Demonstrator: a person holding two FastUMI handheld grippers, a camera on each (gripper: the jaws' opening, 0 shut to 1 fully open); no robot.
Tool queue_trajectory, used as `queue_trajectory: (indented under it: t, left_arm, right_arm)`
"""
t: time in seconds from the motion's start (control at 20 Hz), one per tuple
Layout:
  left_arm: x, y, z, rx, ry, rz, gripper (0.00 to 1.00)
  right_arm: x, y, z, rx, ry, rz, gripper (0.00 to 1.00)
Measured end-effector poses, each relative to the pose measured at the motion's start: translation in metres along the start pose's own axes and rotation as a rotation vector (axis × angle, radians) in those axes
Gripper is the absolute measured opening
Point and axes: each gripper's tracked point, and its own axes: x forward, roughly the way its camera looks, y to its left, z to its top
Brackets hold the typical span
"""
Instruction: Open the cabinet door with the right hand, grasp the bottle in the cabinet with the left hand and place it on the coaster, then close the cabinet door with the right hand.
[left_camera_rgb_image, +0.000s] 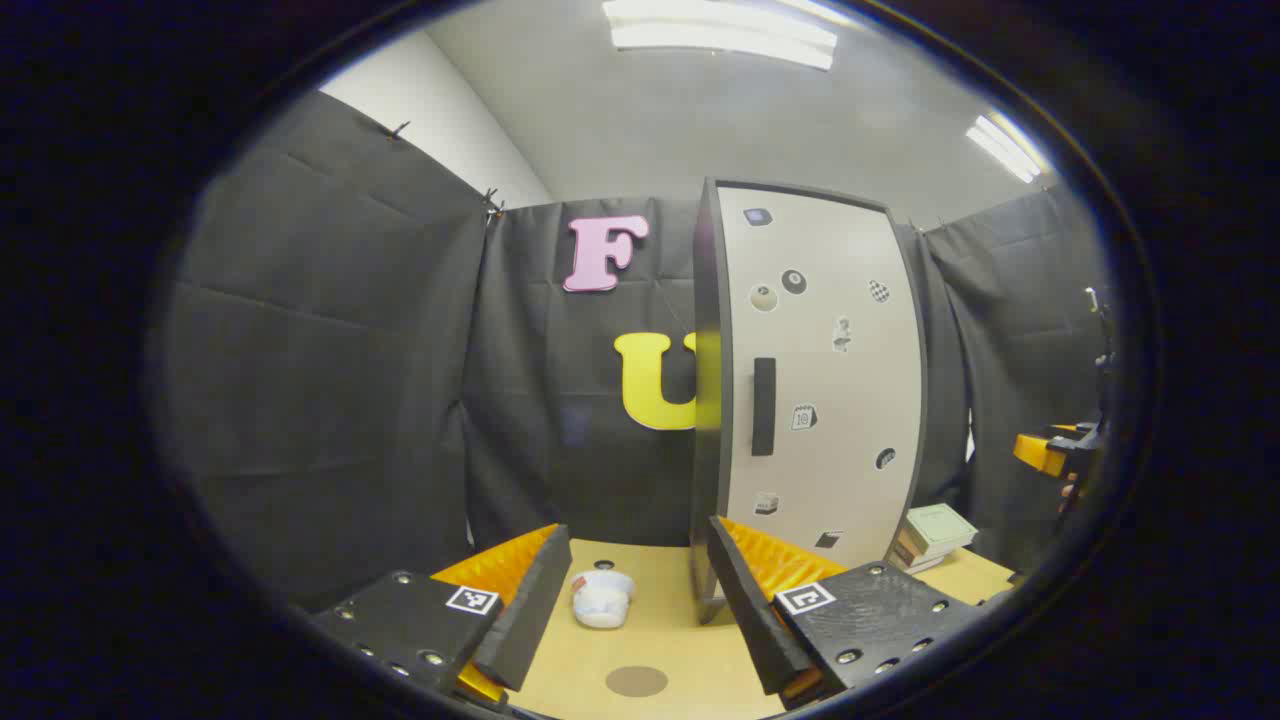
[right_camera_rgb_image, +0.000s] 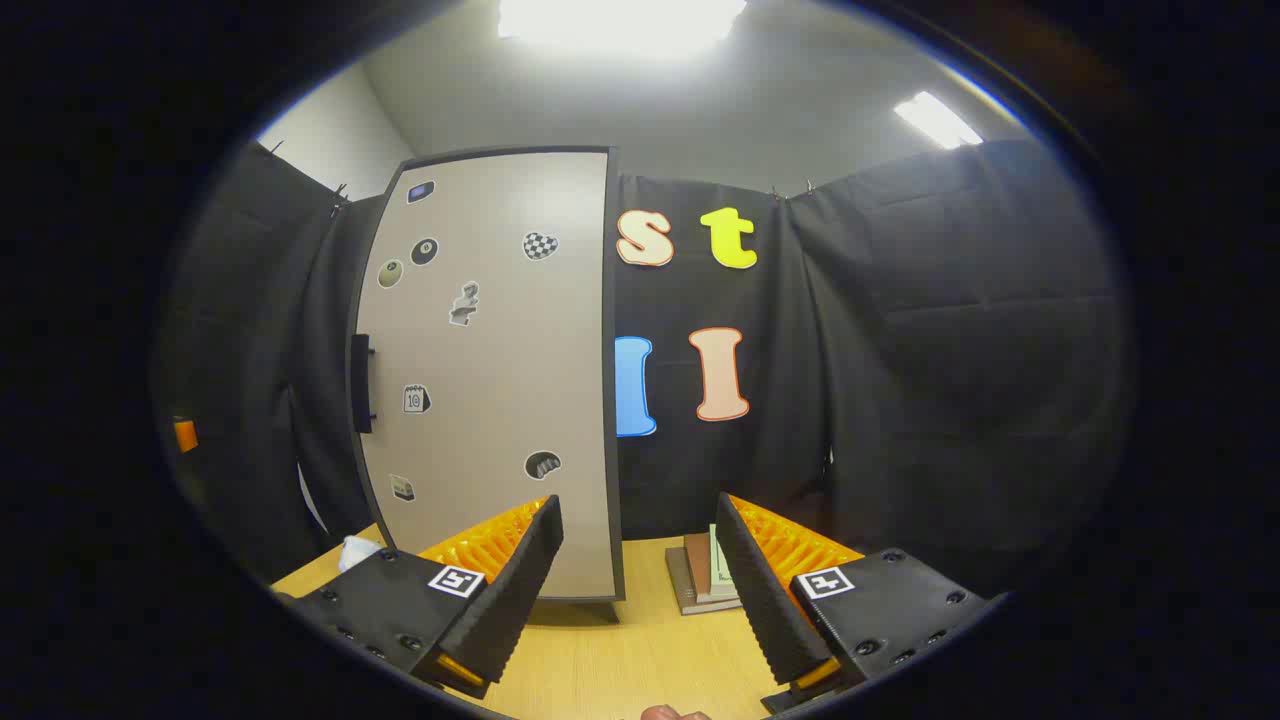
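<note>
Spread wide and holding nothing, the left claw (left_camera_rgb_image: 635, 600) hangs low over the worktop (left_camera_rgb_image: 680, 640) in the left gripper view. Between its fingers lies a small white object (left_camera_rgb_image: 602, 598) on the wood, too blurred to name, and nearer the front edge sits a round dark coaster (left_camera_rgb_image: 636, 681), bare. Right of these stands the cabinet (left_camera_rgb_image: 810, 390), its pale door (left_camera_rgb_image: 835, 380) shut, stickers scattered across it and a dark handle (left_camera_rgb_image: 764, 406) near its left edge. The bottle is hidden from sight. Past the cabinet's right side a stack of books (left_camera_rgb_image: 932, 535) rests toward the worktop's back right corner, and at the far right edge the other claw shows, well apart from the cabinet.

Over in the right gripper view, the right claw (right_camera_rgb_image: 640, 590) is likewise spread and empty, above the worktop's front edge. The cabinet stands ahead to the left, its handle on the door's left side, untouched. The books lie just right of the cabinet's base.
</note>
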Motion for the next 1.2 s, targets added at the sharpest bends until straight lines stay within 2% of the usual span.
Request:
queue_trajectory:
  t: [0.8, 1.2]
  left_arm:
    - [-0.013, 0.007, -0.022, 0.019, 0.02, 0.029, 0.85]
    - [-0.027, 0.029, -0.033, 0.036, 0.028, 0.101, 0.85]
  right_arm:
    - [0.011, 0.066, 0.006, -0.047, 0.05, 0.15, 0.97]
    - [0.029, 0.128, 0.03, -0.025, 0.035, 0.256, 0.98]
